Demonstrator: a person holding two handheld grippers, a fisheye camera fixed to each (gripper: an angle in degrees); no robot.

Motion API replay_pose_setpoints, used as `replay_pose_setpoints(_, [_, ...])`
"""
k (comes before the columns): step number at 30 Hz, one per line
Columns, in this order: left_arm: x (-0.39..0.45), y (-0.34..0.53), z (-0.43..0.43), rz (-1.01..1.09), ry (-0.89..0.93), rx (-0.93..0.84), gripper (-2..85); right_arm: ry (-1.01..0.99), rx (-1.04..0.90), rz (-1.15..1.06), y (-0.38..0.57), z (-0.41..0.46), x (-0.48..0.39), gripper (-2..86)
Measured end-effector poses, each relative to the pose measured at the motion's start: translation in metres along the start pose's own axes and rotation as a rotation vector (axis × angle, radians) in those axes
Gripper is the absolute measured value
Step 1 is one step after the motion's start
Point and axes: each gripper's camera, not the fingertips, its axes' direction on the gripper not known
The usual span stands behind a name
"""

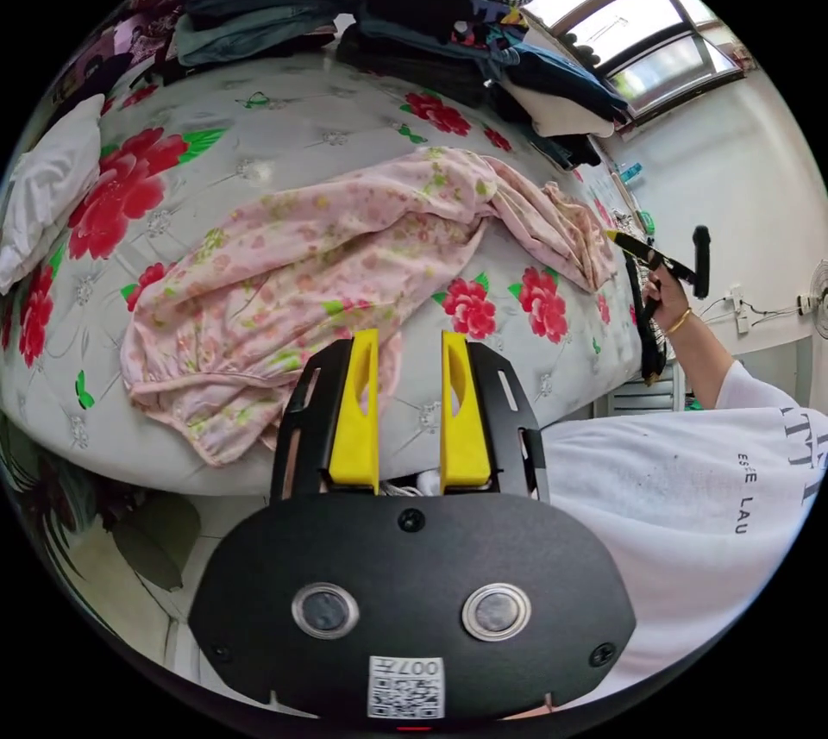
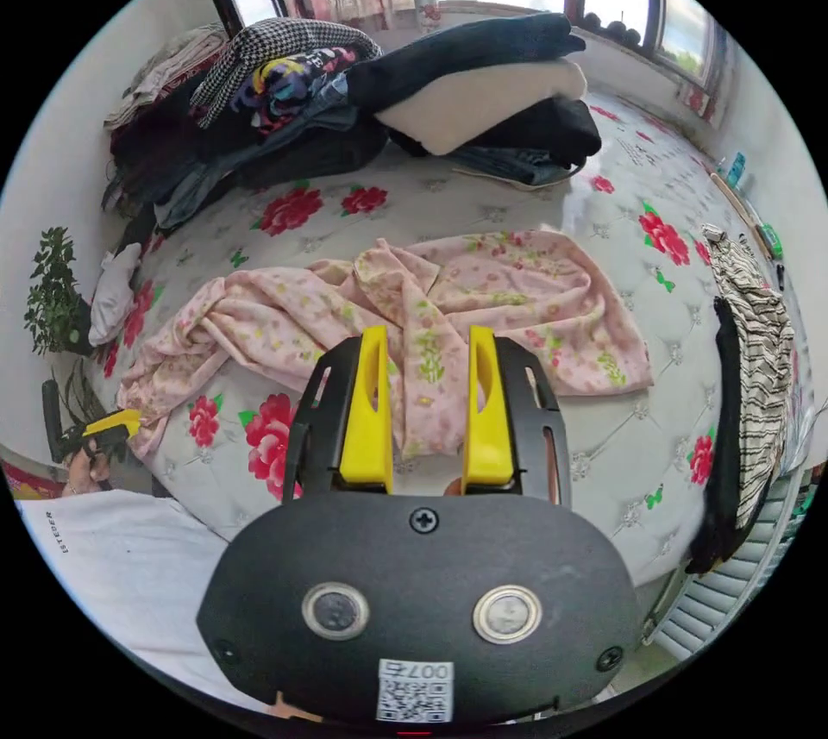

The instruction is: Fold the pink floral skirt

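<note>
Both grippers, left gripper point(image 1: 410, 342) and right gripper point(image 2: 427, 342), hung released and empty just short of the crumpled pink floral skirt point(image 1: 328, 256), which lay lengthwise along the bed's point(image 1: 259, 135) near edge, roughly equidistant from each.

In the left gripper view, the black housing of the left gripper point(image 1: 412, 342) covers the near edge of the mattress point(image 1: 259, 135) and a corner of the pink floral skirt point(image 1: 328, 256). The person's sleeve point(image 1: 690, 472) is cut off by the fisheye rim.

In the right gripper view, the right gripper point(image 2: 427, 342) hides the skirt's near fold point(image 2: 427, 394) — whether fabric reaches between the 2 jaws is unclear. The striped garment point(image 2: 759, 360) runs off the mattress edge, its lower end out of sight. The piled clothes point(image 2: 345, 101) overlap — separate items cannot be told.
</note>
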Motion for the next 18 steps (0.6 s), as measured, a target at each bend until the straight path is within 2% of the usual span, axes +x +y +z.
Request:
replay_pose_setpoints(3, [0.027, -0.001, -0.003, 0.005, -0.008, 0.007, 10.6, -0.066, -0.099, -0.027, -0.013, 0.040, 0.008, 7.4])
replay_pose_setpoints(5, [0.044, 0.000, -0.010, -0.004, 0.020, 0.023, 10.7, -0.170, -0.249, -0.047, -0.016, 0.074, 0.005, 4.0])
replay_pose_setpoints(6, [0.048, 0.000, -0.012, -0.008, 0.032, 0.027, 10.7, -0.171, -0.255, -0.053, -0.015, 0.076, 0.002, 3.1])
replay_pose_setpoints(7, [0.056, 0.000, -0.018, -0.014, 0.048, 0.040, 10.8, -0.174, -0.174, -0.095, -0.012, 0.064, -0.009, 1.9])
replay_pose_setpoints(10, [0.078, 0.002, -0.036, 0.007, 0.058, 0.100, 11.0, -0.432, 0.026, -0.315, 0.011, 0.004, -0.052, 0.5])
replay_pose_setpoints(12, [0.091, 0.003, -0.045, 0.028, 0.060, 0.131, 11.2, -0.607, 0.079, -0.493, 0.037, -0.030, -0.086, 0.2])
replay_pose_setpoints(14, [0.109, 0.004, -0.051, 0.060, 0.071, 0.165, 11.8, -0.836, -0.010, -0.765, 0.072, -0.047, -0.138, 0.1])
replay_pose_setpoints(18, [0.128, 0.009, -0.044, 0.081, 0.090, 0.158, 12.8, -0.958, -0.263, -1.057, 0.114, -0.034, -0.203, 0.9])
